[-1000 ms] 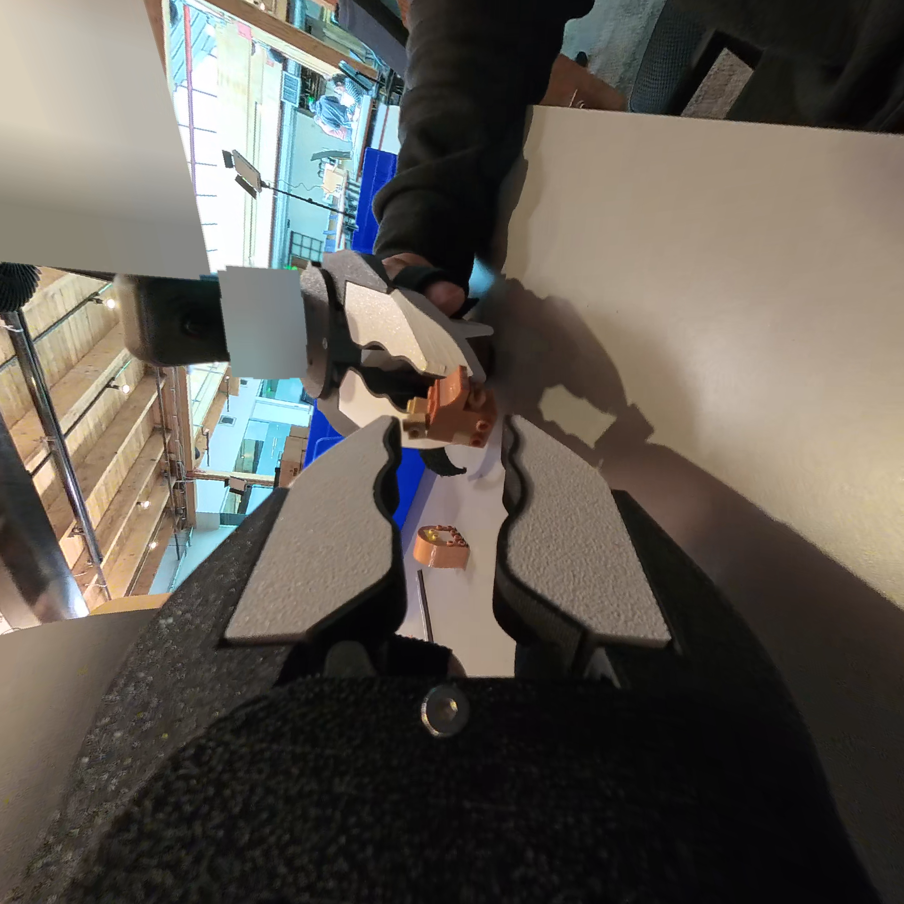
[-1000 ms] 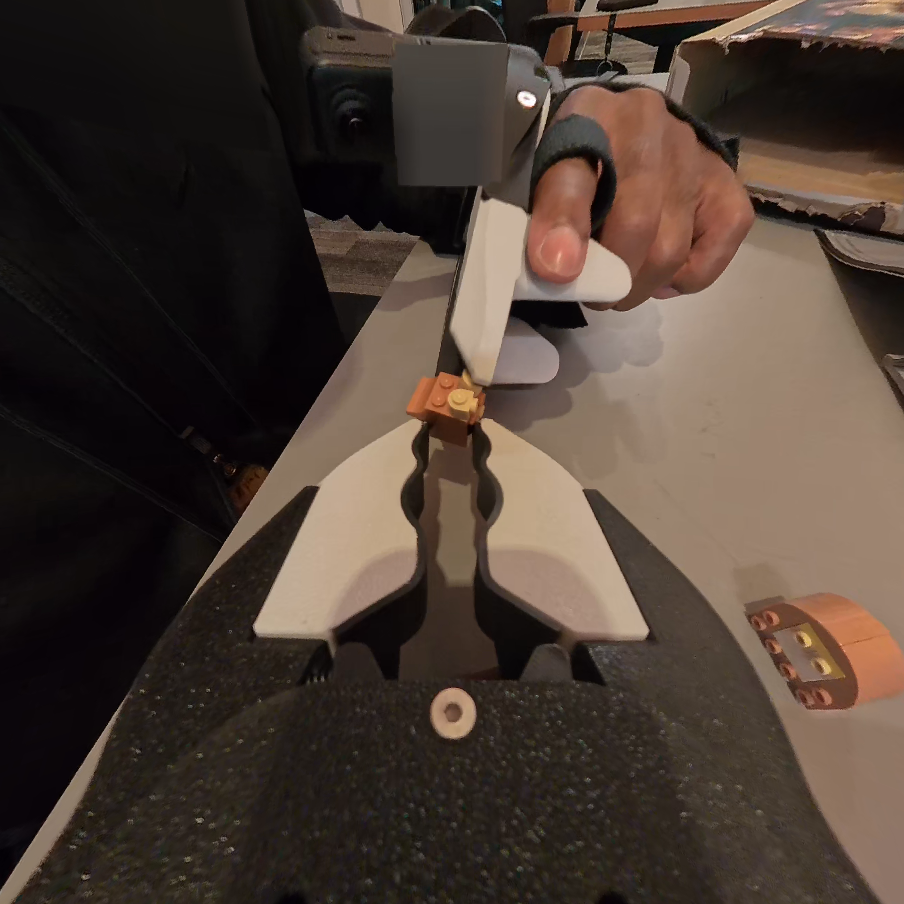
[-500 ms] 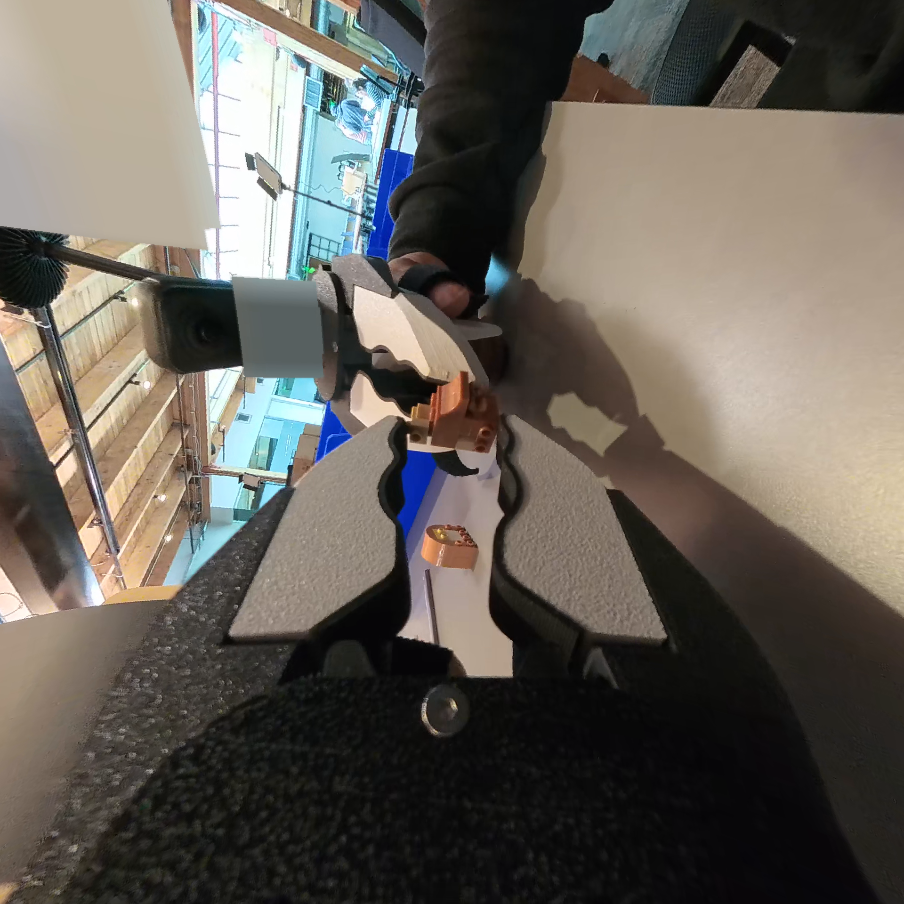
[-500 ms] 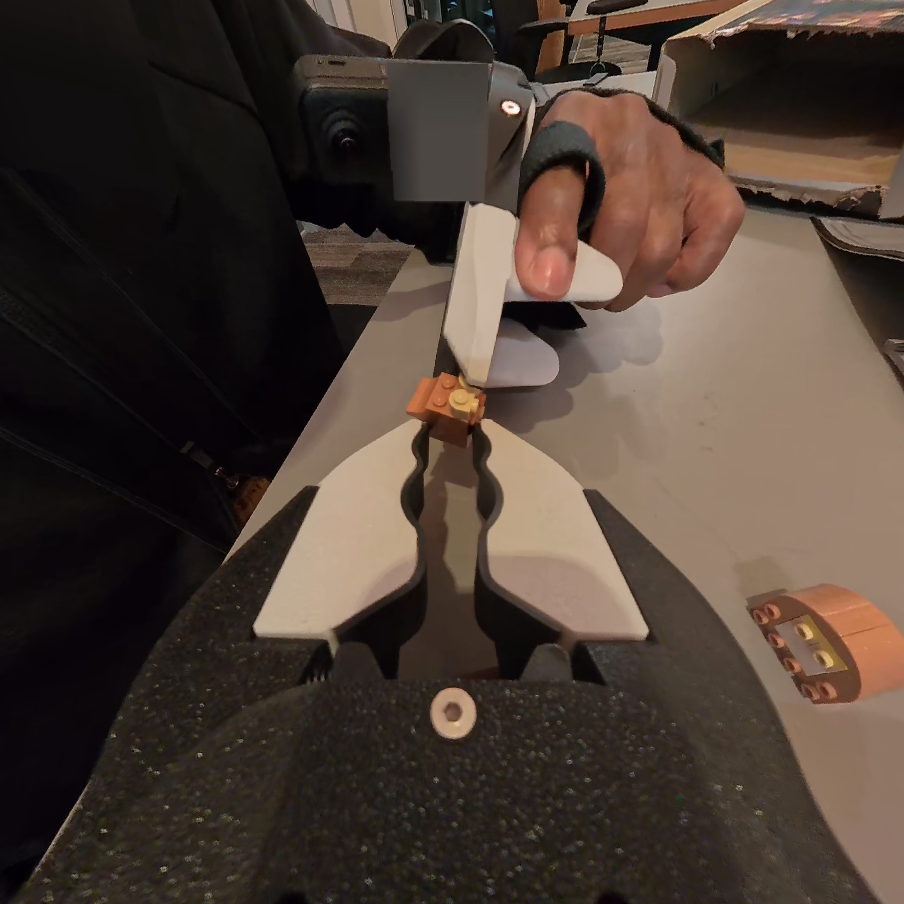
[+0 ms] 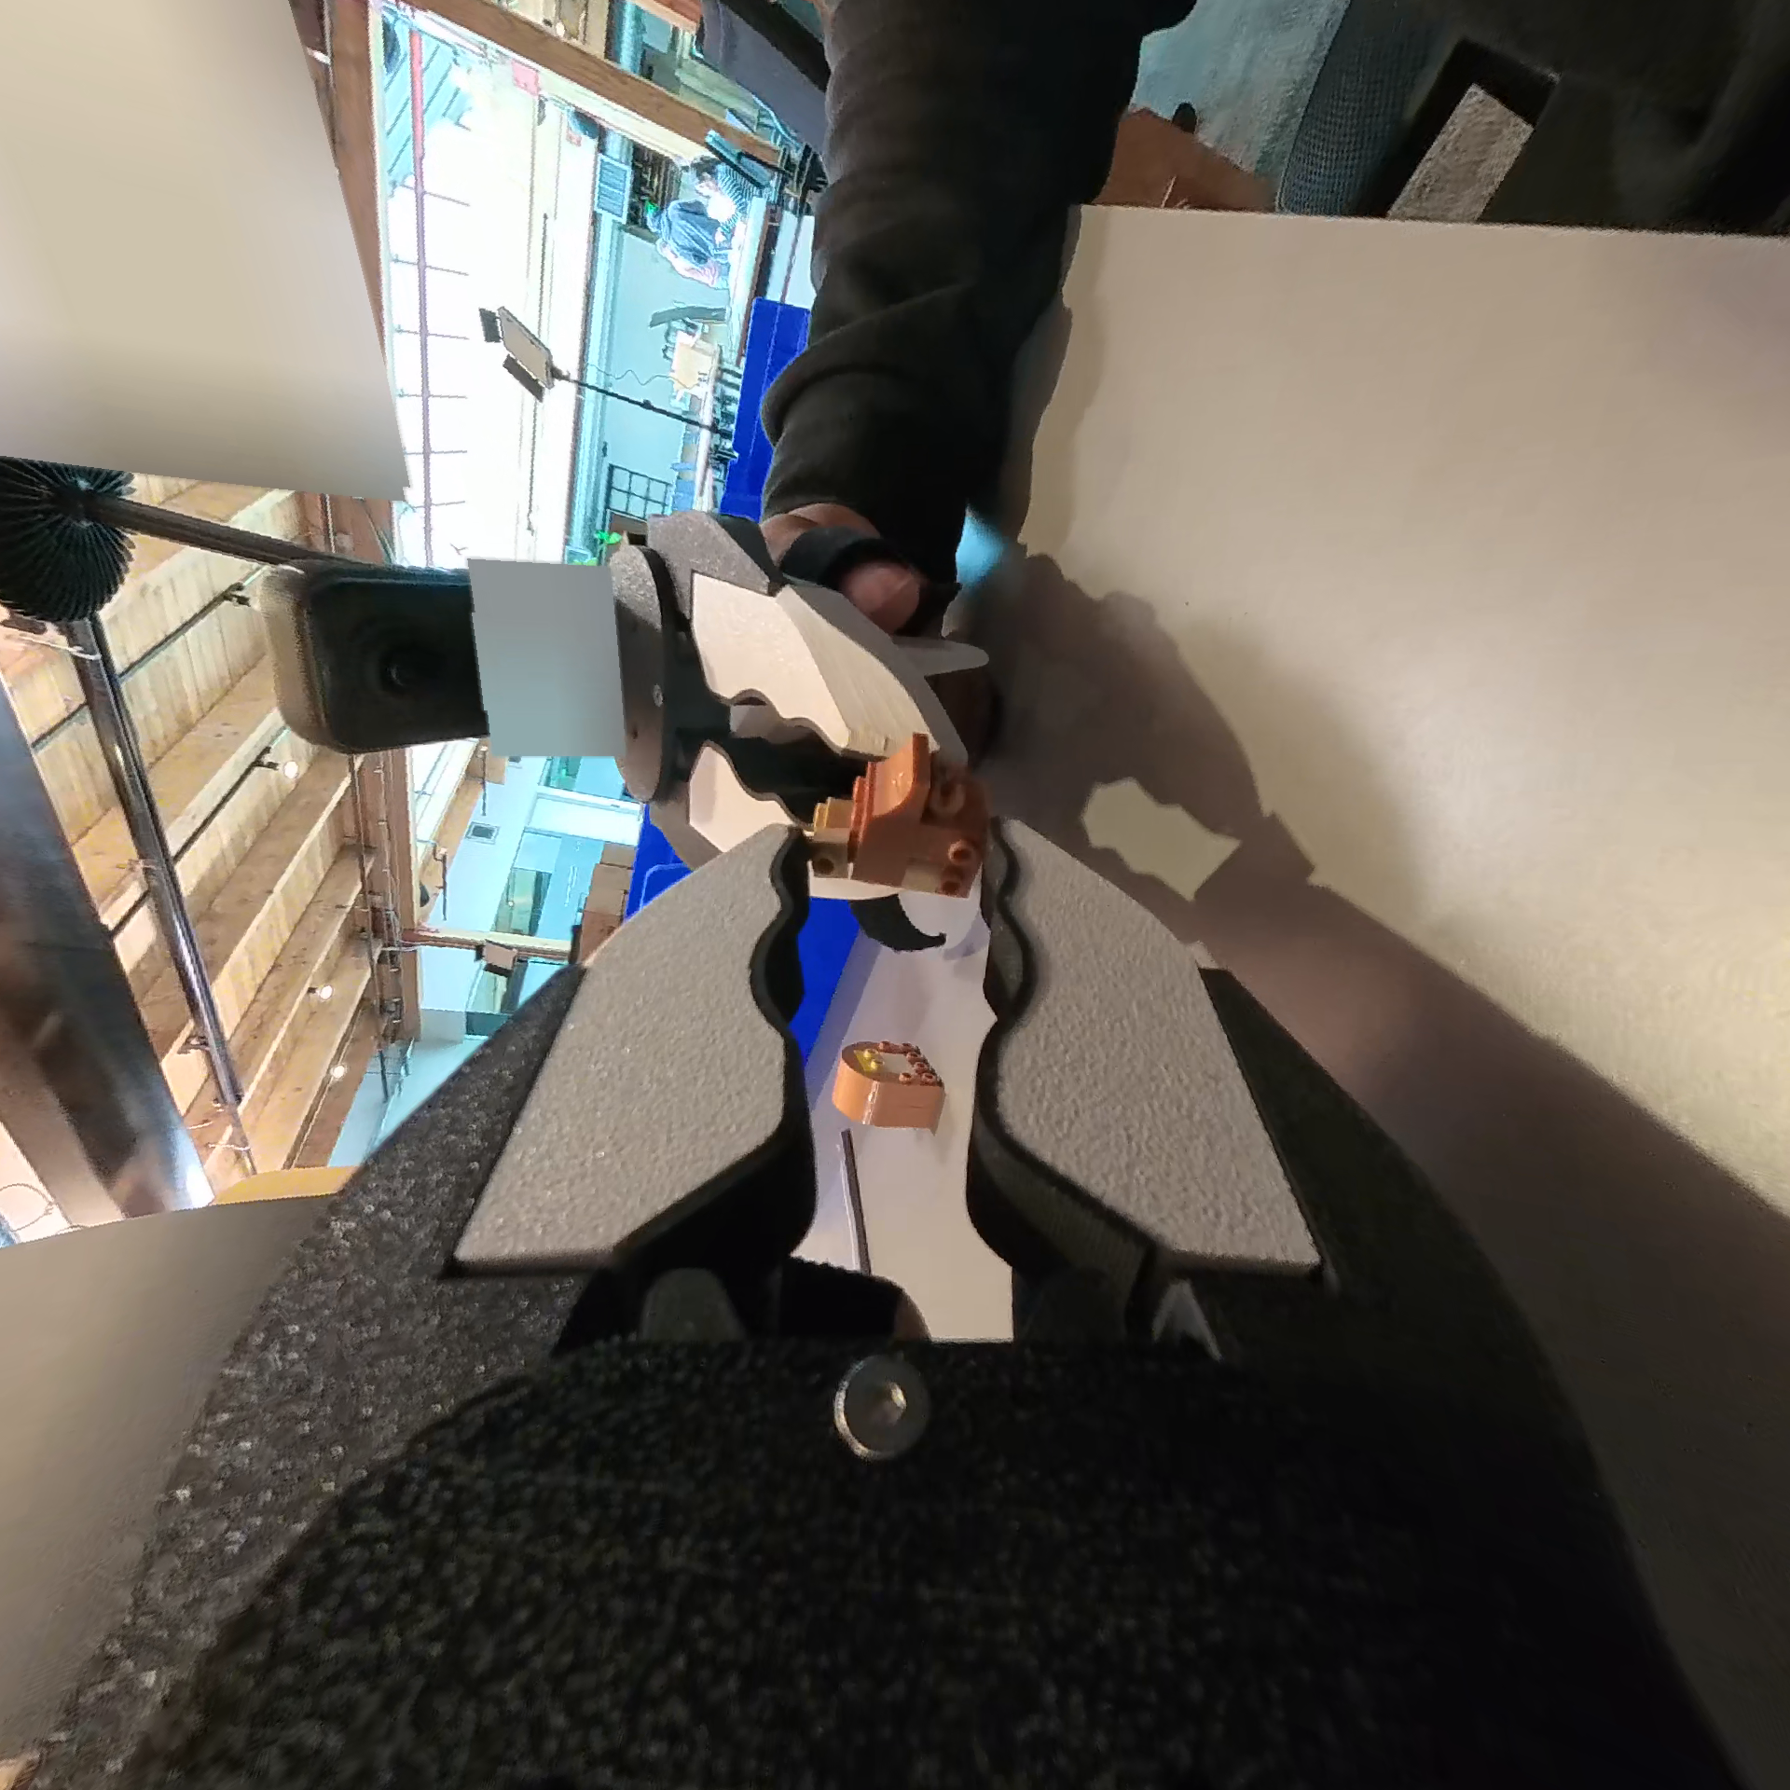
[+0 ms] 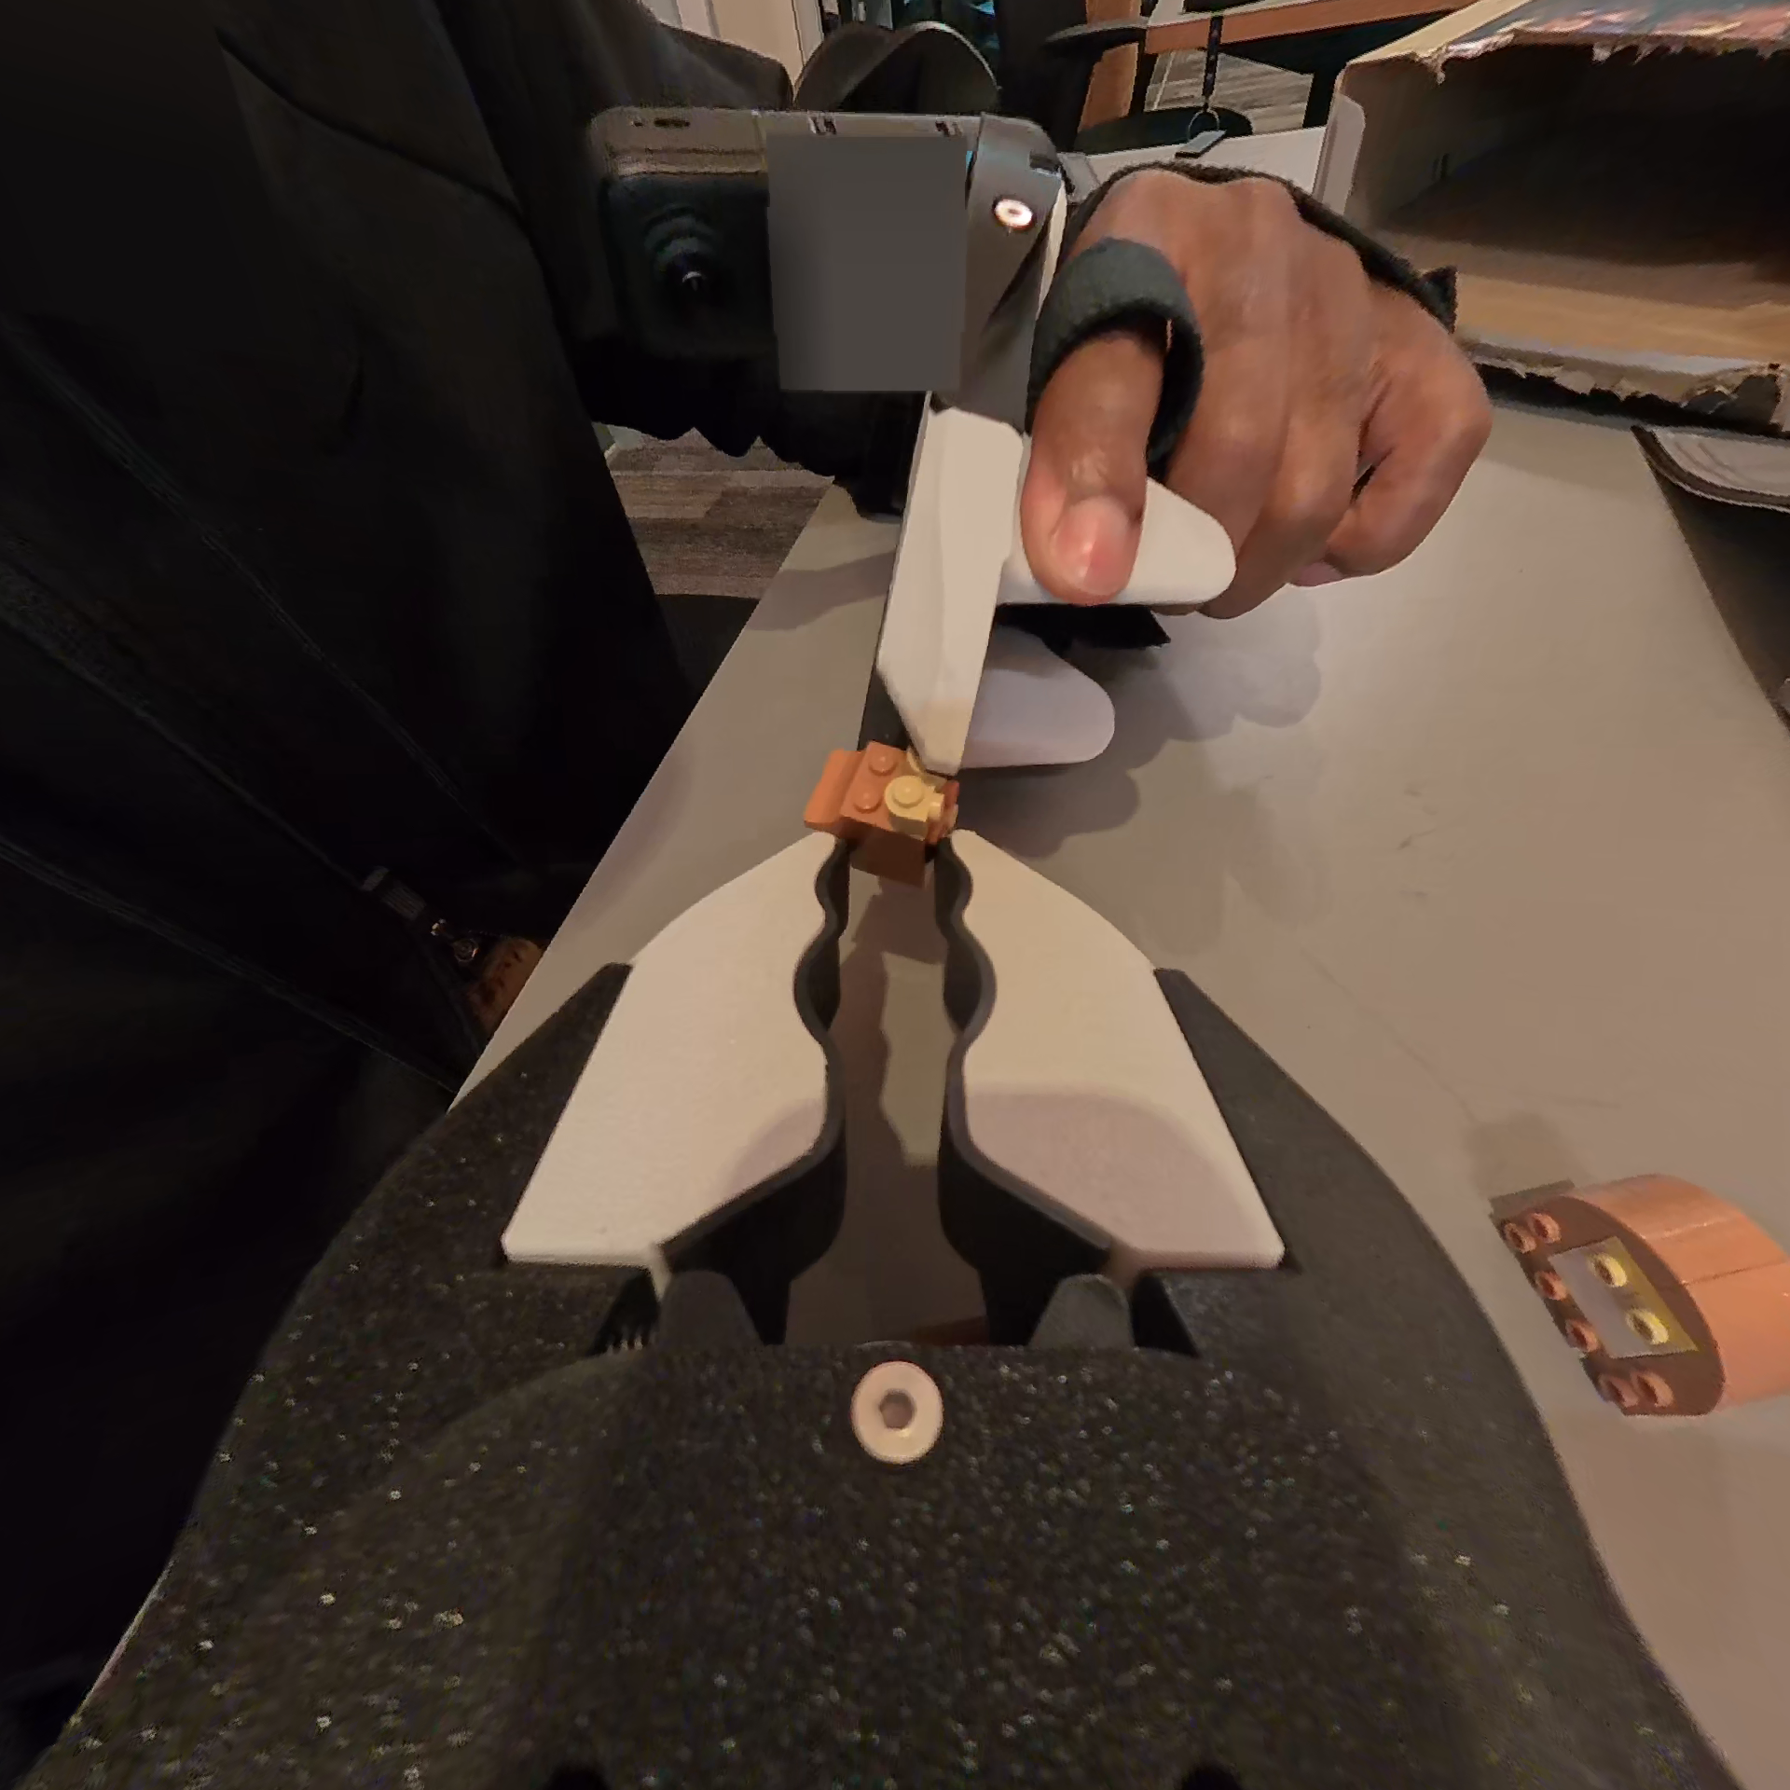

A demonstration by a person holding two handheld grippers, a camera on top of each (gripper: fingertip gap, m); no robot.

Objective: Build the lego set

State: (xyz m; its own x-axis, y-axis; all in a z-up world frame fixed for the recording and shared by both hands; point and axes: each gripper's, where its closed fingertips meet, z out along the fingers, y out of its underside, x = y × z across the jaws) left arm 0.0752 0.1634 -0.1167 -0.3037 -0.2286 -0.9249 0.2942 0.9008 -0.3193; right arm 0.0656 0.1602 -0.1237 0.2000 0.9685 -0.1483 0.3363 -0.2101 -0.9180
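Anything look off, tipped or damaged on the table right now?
Only small things: the rounded brick assembly lies on its side, studs facing sideways, and the cardboard box behind has a ragged torn edge. The small brick cluster sits between the right gripper's fingertips.

A torn cardboard box (image 6: 1569, 194) sits at the upper right of the frame, office chairs (image 6: 1143, 107) behind, blue crates (image 5: 765, 387) beyond the grey table (image 6: 1404, 775).
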